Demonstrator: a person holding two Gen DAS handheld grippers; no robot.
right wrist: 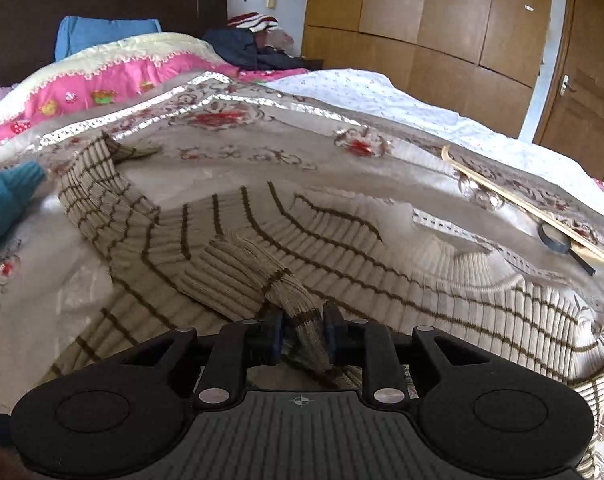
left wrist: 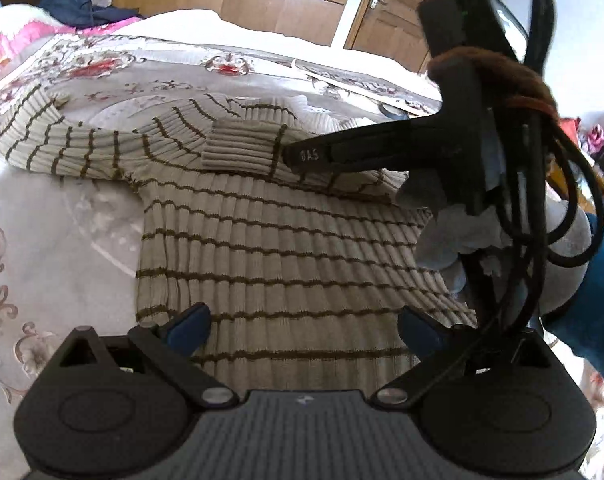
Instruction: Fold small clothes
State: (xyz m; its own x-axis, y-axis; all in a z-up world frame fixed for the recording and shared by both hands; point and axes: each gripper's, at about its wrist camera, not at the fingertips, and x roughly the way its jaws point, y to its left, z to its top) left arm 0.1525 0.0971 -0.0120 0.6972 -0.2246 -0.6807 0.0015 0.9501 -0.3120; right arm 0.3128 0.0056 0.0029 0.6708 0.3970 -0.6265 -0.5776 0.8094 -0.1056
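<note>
1. Sweater [left wrist: 286, 248] lies flat on the bed cover [left wrist: 62, 224], cream rib knit with thin brown stripes, body spread out right under my left gripper [left wrist: 302, 330].
2. My left gripper hangs just above the sweater's body, fingers spread wide, nothing between them.
3. My right gripper [right wrist: 302, 340] has its fingers drawn in narrow, pinching the ribbed cuff [right wrist: 302, 316] of the right sleeve [left wrist: 341, 176]; cloth sits between the pads.
4. In the left wrist view the cuff lies across the chest, near the collar, so the step in hand reads as the sleeve fold-in.
5. To do it well, I'd say: lay the cuff flat, let go only once the sleeve rests straight across with no twist, keep the fold line at the shoulder seam. Left gripper could press the body so it doesn't drag.
6. Risk, I judge: the loose rib knit stretches and bunches if pulled.
7. Other sleeve [right wrist: 98, 200] lies out to the side, bent upward, not folded yet.
8. Collar [right wrist: 489, 268] sits at the far right edge of the sweater.
9. Bed cover is pale, shiny, with red floral print.
10. On it, beyond the collar: a wooden stick [right wrist: 513, 200] and a tape roll [right wrist: 553, 236].
11. Further: pink quilt [right wrist: 114, 76], blue pillow [right wrist: 102, 32], pile of dark clothes [right wrist: 246, 48].
12. Far back: wooden wardrobe [right wrist: 441, 20] and door [right wrist: 585, 92].
</note>
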